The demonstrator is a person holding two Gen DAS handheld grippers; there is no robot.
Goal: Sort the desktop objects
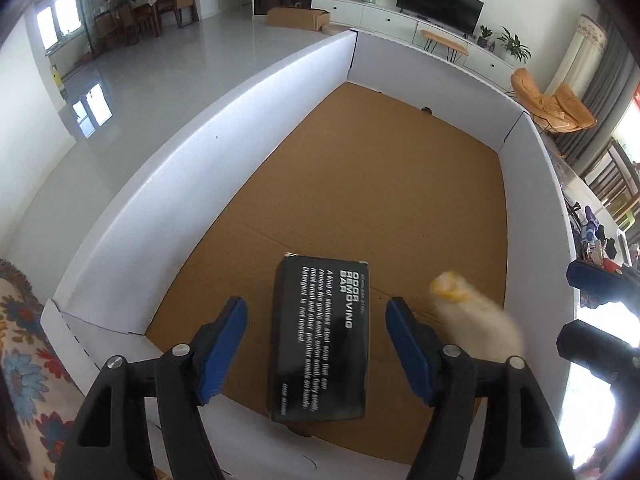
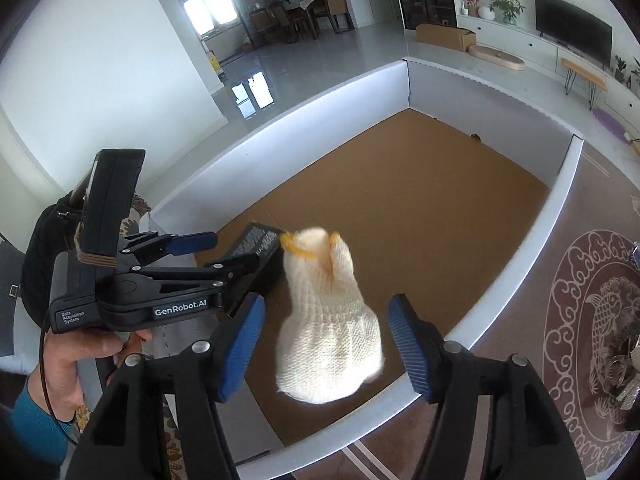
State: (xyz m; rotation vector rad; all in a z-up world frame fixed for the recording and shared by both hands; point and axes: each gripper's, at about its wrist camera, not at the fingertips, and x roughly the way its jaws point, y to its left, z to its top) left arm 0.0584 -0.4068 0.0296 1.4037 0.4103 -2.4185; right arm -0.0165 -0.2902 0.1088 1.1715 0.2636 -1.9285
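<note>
A black box (image 1: 320,336) printed "ODOR REMOVING BAR" lies on the brown floor of a large white-walled cardboard tray (image 1: 224,148). My left gripper (image 1: 316,344) is open, its blue pads on either side of the box and apart from it. A white knitted glove (image 2: 328,320) with a yellow cuff is blurred between the open jaws of my right gripper (image 2: 326,348), not pinched. The glove (image 1: 476,320) also shows in the left wrist view, to the right of the box. The box (image 2: 260,246) and left gripper (image 2: 192,256) show in the right wrist view.
The tray's white walls (image 2: 560,208) surround the brown floor (image 2: 420,184). A patterned brown tablecloth (image 2: 592,320) lies right of the tray with shiny items at its edge. A floral cloth (image 1: 20,344) lies left of the tray.
</note>
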